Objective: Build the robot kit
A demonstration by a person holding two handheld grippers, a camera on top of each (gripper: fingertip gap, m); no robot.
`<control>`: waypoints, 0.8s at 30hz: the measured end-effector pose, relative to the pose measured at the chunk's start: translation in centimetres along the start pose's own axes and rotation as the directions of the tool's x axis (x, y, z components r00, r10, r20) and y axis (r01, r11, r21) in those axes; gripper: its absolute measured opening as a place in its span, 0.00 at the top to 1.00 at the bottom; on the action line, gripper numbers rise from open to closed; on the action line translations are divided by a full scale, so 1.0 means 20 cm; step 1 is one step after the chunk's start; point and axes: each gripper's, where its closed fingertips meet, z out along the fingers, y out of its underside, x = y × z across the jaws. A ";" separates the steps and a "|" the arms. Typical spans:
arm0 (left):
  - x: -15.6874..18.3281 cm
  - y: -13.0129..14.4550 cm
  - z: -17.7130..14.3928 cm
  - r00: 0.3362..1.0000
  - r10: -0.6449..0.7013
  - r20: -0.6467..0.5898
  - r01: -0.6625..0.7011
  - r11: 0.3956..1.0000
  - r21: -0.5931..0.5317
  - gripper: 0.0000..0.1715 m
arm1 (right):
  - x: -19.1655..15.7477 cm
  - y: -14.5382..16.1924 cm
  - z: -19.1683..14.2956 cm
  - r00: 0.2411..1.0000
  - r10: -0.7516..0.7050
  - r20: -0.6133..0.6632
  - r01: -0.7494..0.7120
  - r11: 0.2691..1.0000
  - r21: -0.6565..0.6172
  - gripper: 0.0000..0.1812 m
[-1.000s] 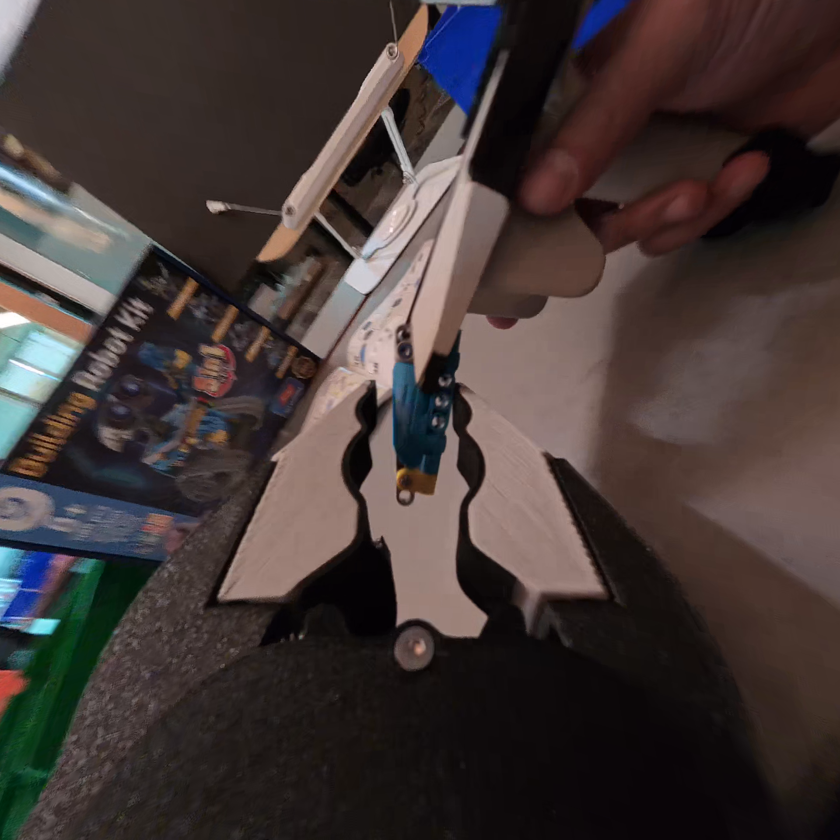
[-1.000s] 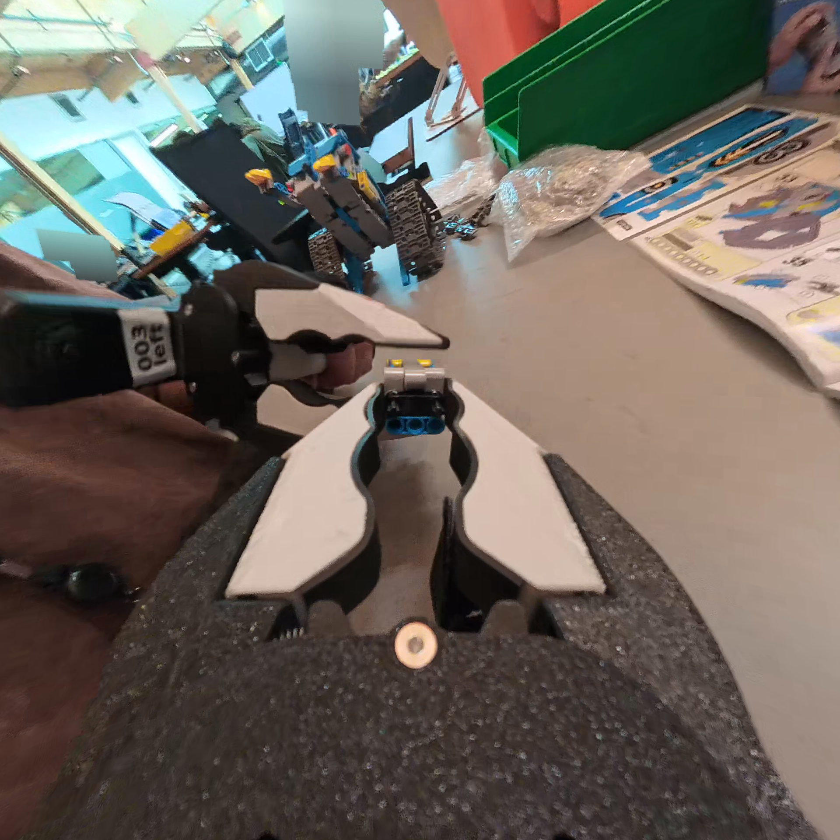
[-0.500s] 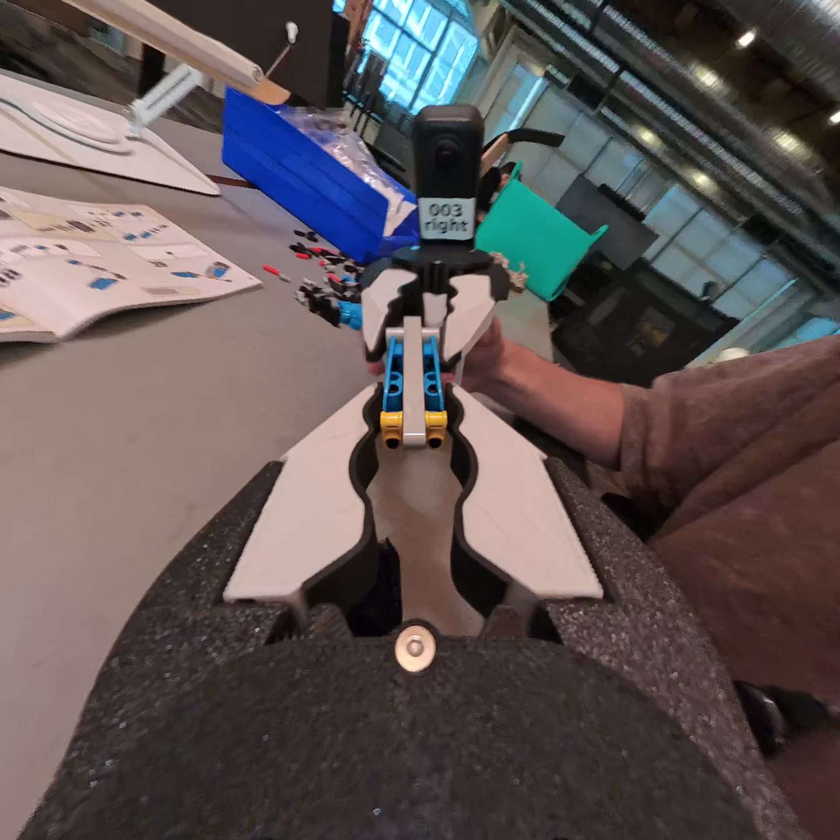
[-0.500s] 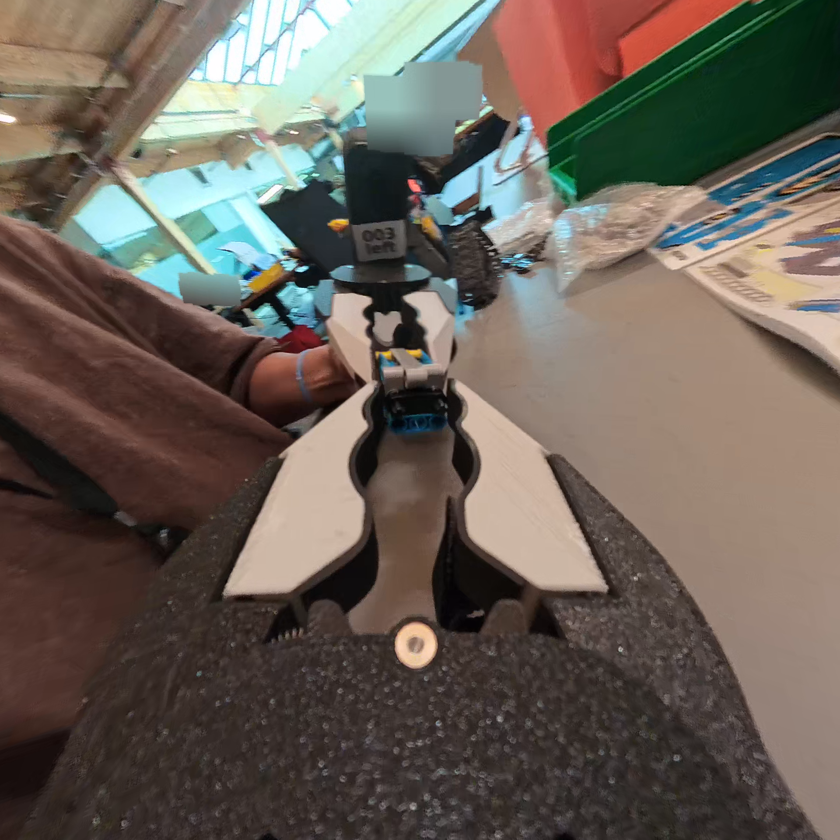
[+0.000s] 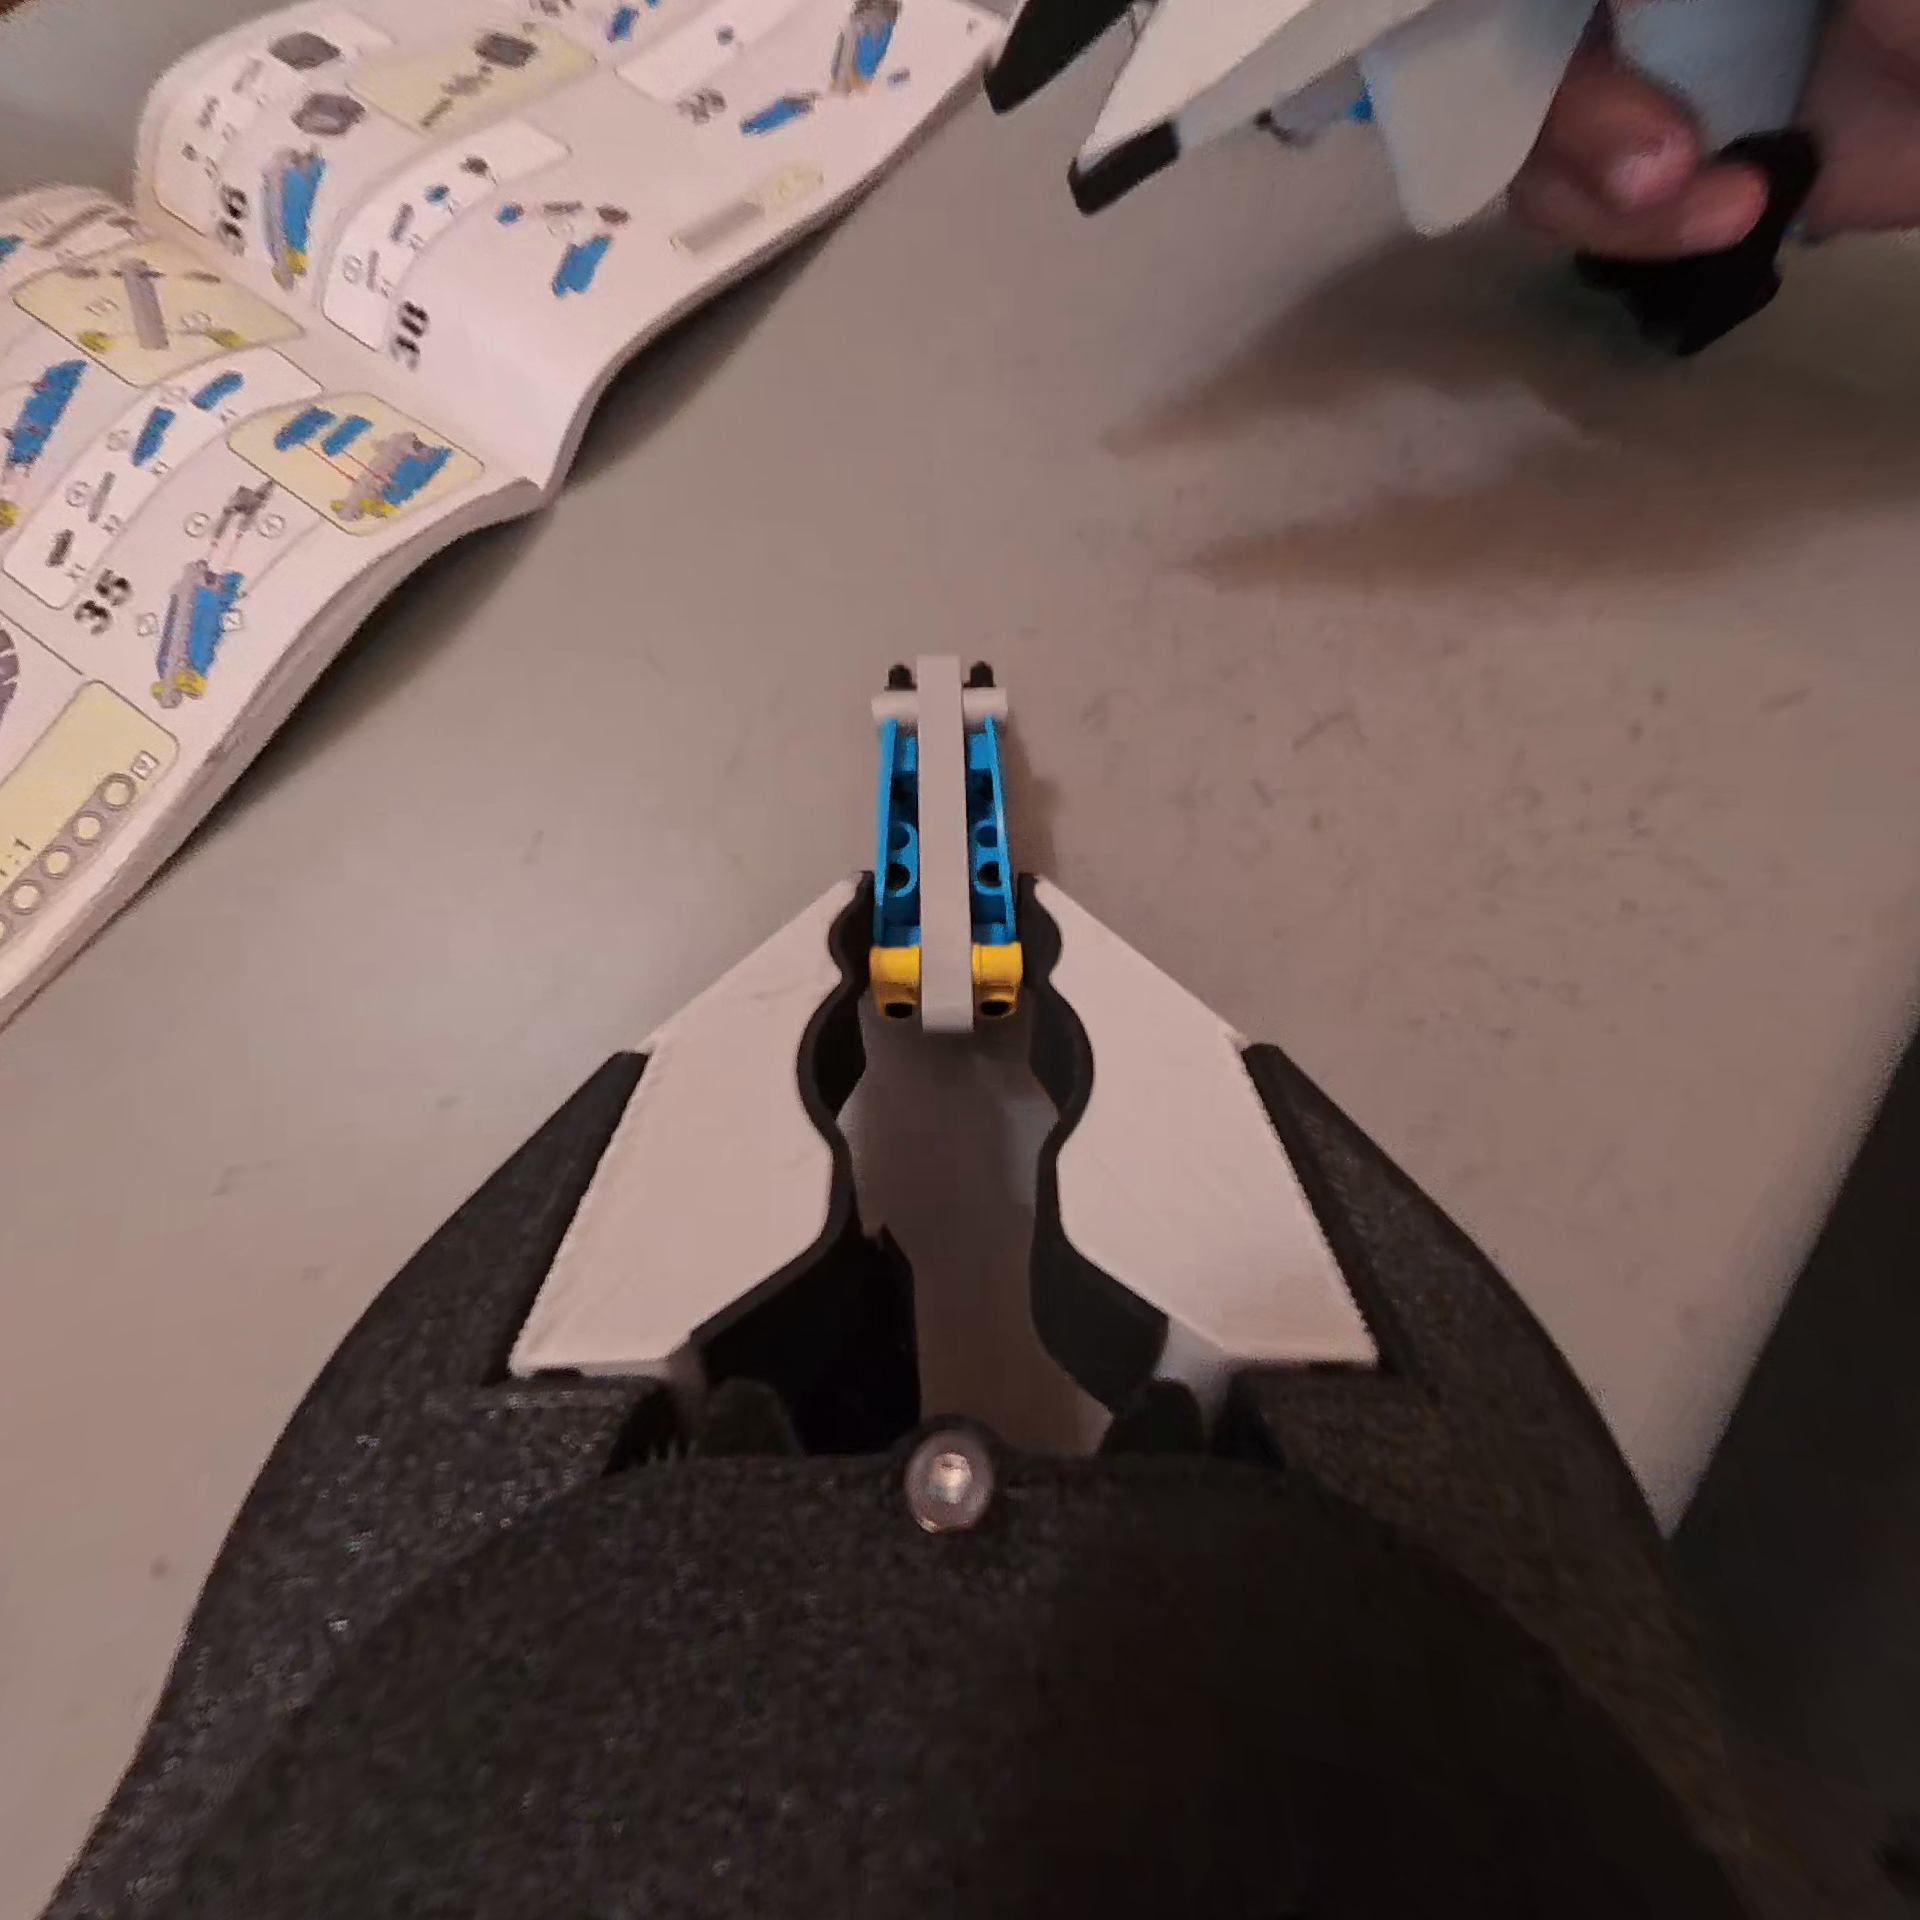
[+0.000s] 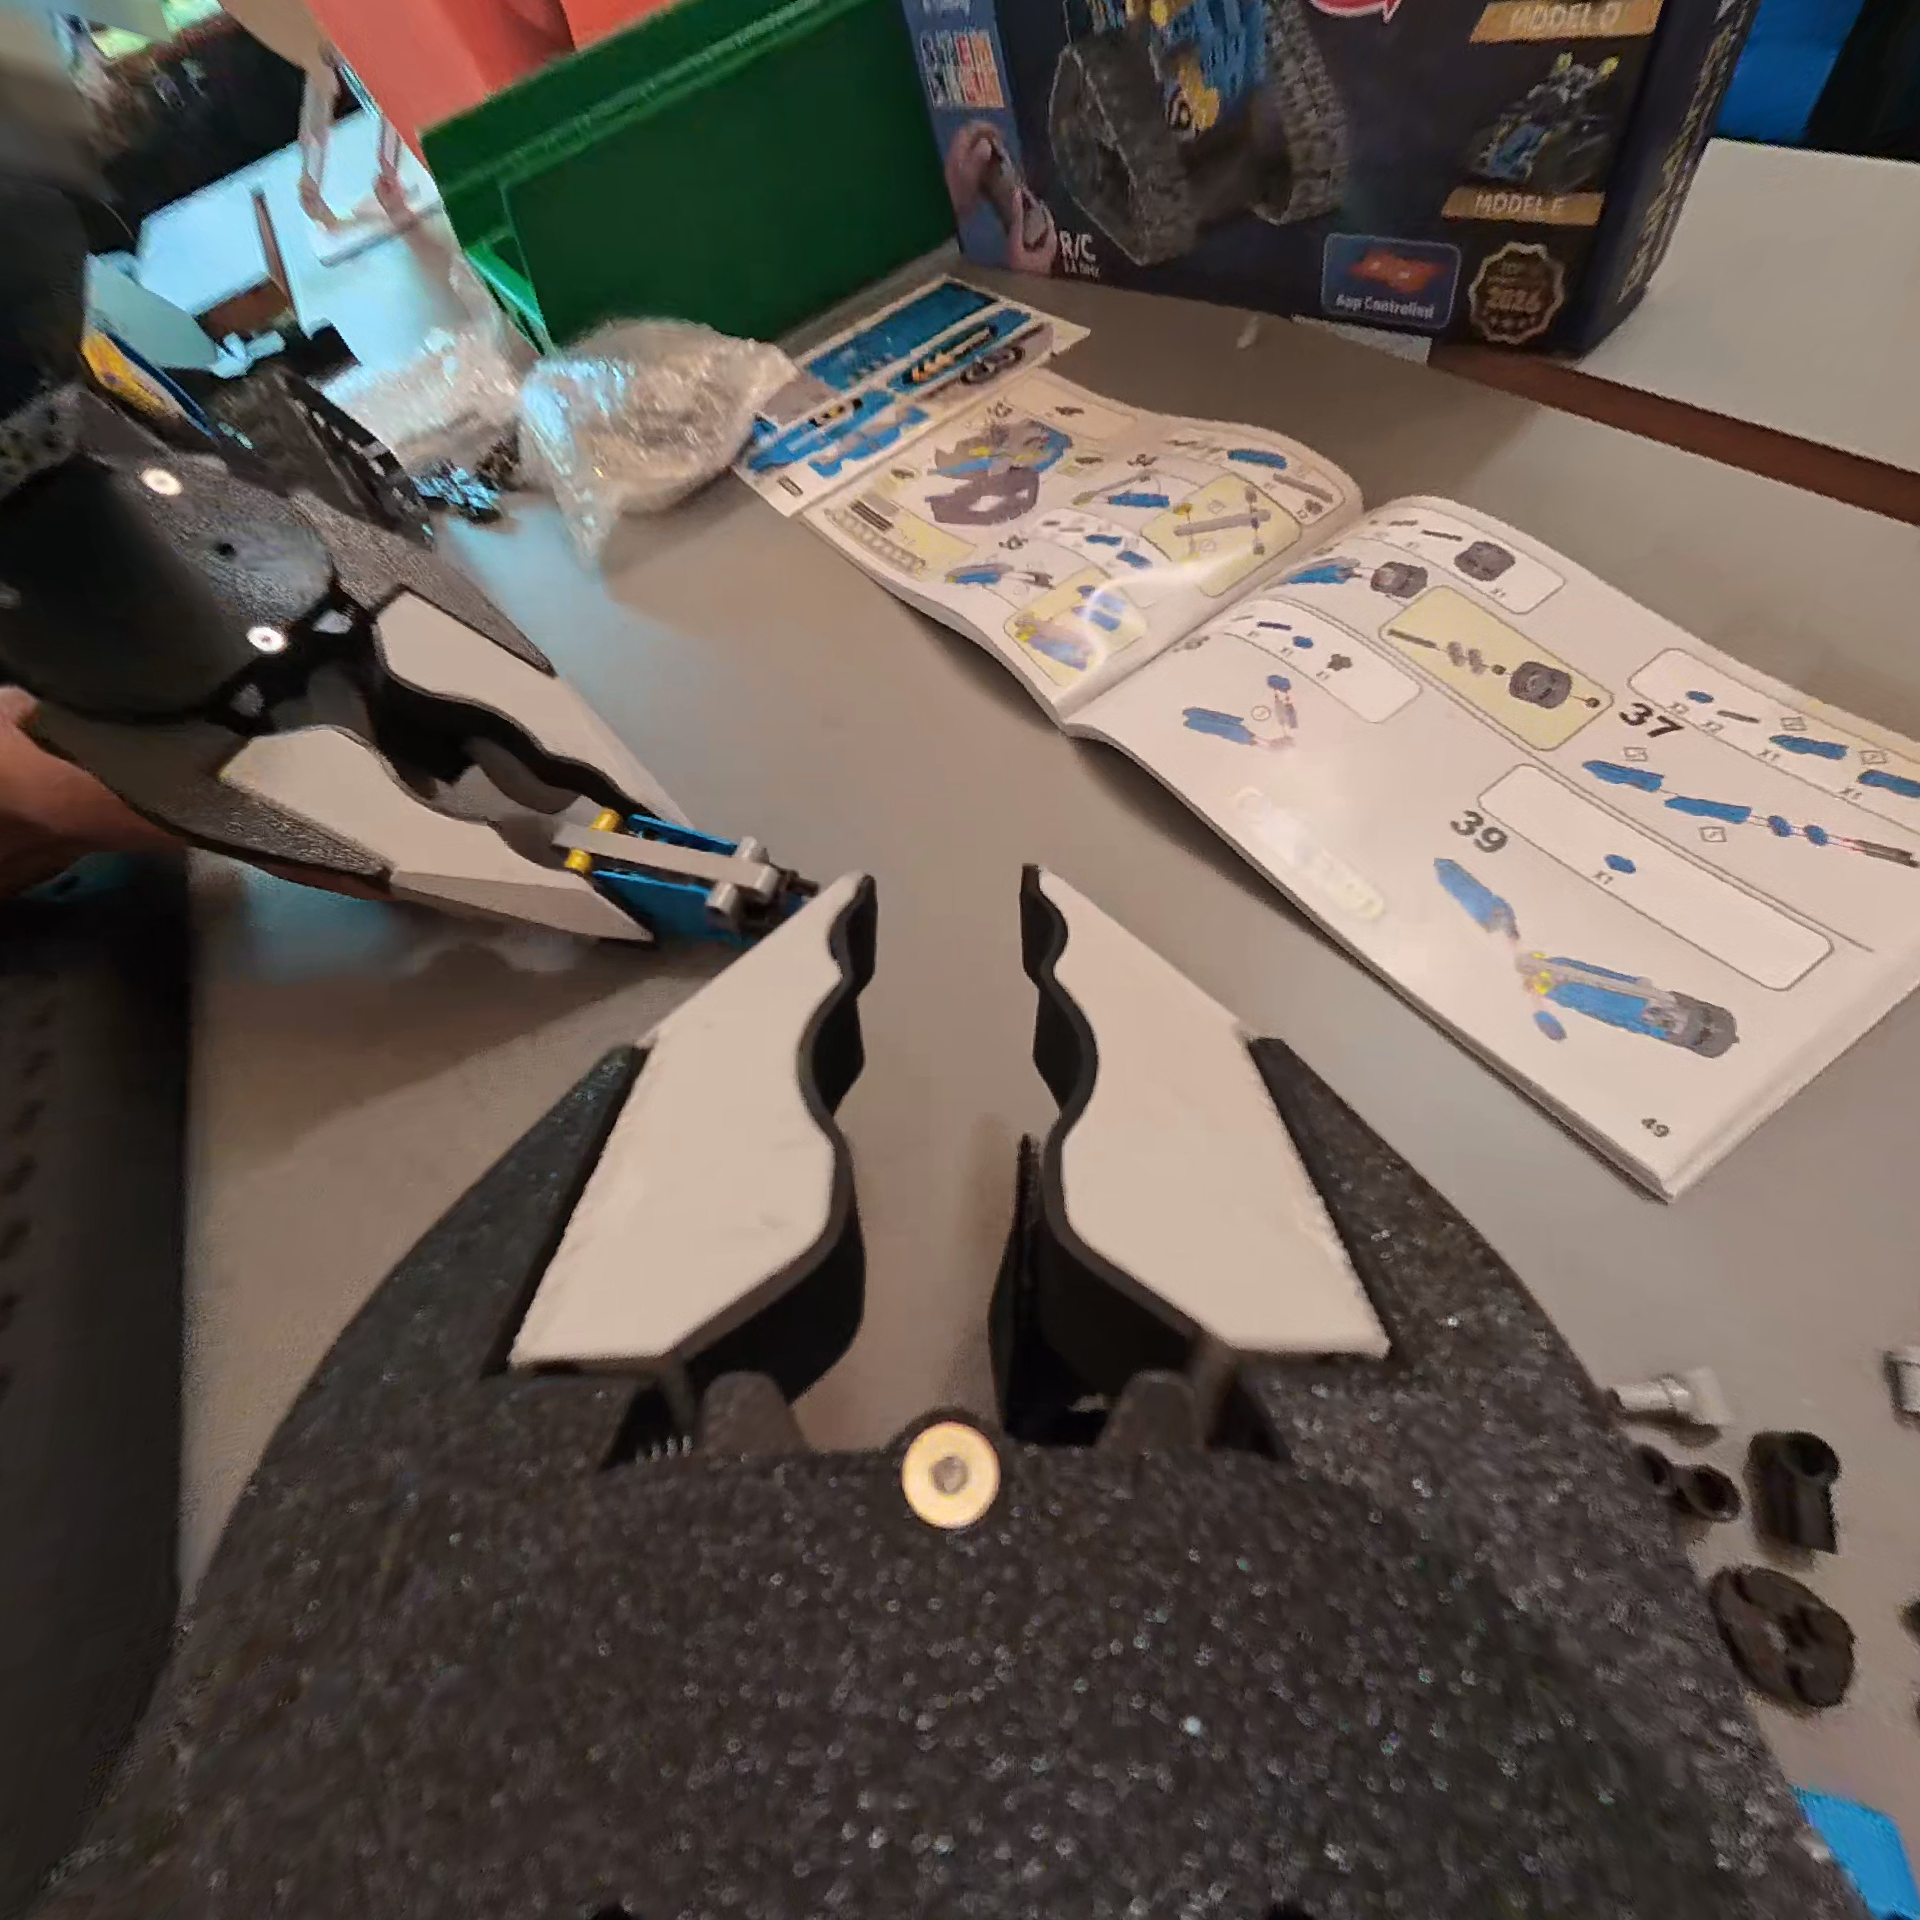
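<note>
Jaws of your left gripper (image 5: pixel 943 914) are clamping one blue-grey-yellow plastic brick assembly (image 5: pixel 943 847); your right gripper (image 6: pixel 948 904) is gaping empty.

I see a flat grey surface (image 6: pixel 1039 727), scuffed in places. An open instruction booklet (image 6: pixel 1403 748) lies flat on it, with a sticker sheet (image 6: pixel 914 364) touching its far edge. A crumpled clear plastic bag (image 6: pixel 644 416) rests beside the sheet. A printed box (image 6: pixel 1299 156) and a green bin (image 6: pixel 707 208) stand behind. Small black parts (image 6: pixel 1766 1538) lie at my near right.
</note>
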 end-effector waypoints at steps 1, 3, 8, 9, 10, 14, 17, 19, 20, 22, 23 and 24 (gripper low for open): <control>0.00 0.00 0.01 1.000 0.000 0.006 0.000 1.000 -0.004 0.85 | 0.00 0.01 0.00 1.000 -0.016 -0.014 0.016 1.000 -0.012 0.85; 0.01 -0.02 0.02 1.000 -0.002 0.018 0.002 1.000 0.006 0.85 | 0.01 0.02 -0.01 0.998 -0.029 -0.062 0.028 0.999 -0.025 0.85; -0.03 -0.02 0.00 0.996 -0.048 0.074 0.045 0.998 0.042 0.74 | -0.02 0.03 -0.05 0.989 -0.013 -0.145 0.013 1.000 -0.003 0.80; -0.05 -0.03 -0.02 0.994 -0.075 0.081 0.069 0.995 0.073 0.72 | -0.04 0.03 -0.06 0.987 -0.018 -0.158 0.019 1.000 0.005 0.79; -0.08 -0.05 -0.06 0.989 -0.113 0.096 0.101 0.988 0.114 0.70 | -0.06 0.03 -0.06 0.986 -0.027 -0.166 0.029 1.000 0.011 0.78; -0.24 -0.12 -0.24 0.934 -0.316 0.167 0.239 0.901 0.363 0.70 | -0.05 0.01 -0.06 0.970 -0.088 -0.228 0.094 0.996 0.014 0.77; -0.32 -0.13 -0.31 0.907 -0.342 0.247 0.221 0.884 0.413 0.72 | -0.03 0.04 -0.05 0.966 -0.089 -0.241 0.089 0.996 -0.009 0.77; -0.34 -0.13 -0.31 0.900 -0.333 0.281 0.201 0.889 0.412 0.72 | -0.01 0.05 -0.05 0.964 -0.081 -0.253 0.080 0.997 -0.012 0.77; -0.34 -0.13 -0.32 0.899 -0.329 0.290 0.192 0.890 0.414 0.72 | 0.00 0.05 -0.05 0.963 -0.079 -0.258 0.079 0.997 -0.010 0.77; -0.35 -0.14 -0.34 0.892 -0.327 0.312 0.176 0.887 0.426 0.75 | 0.01 0.05 -0.06 0.962 -0.072 -0.262 0.072 0.997 -0.008 0.78; -0.35 -0.14 -0.34 0.891 -0.324 0.318 0.169 0.887 0.430 0.75 | 0.02 0.05 -0.06 0.962 -0.068 -0.263 0.069 0.998 -0.007 0.78; -0.35 -0.14 -0.34 0.890 -0.325 0.320 0.172 0.889 0.425 0.75 | 0.02 0.05 -0.07 0.962 -0.066 -0.263 0.067 0.998 -0.005 0.78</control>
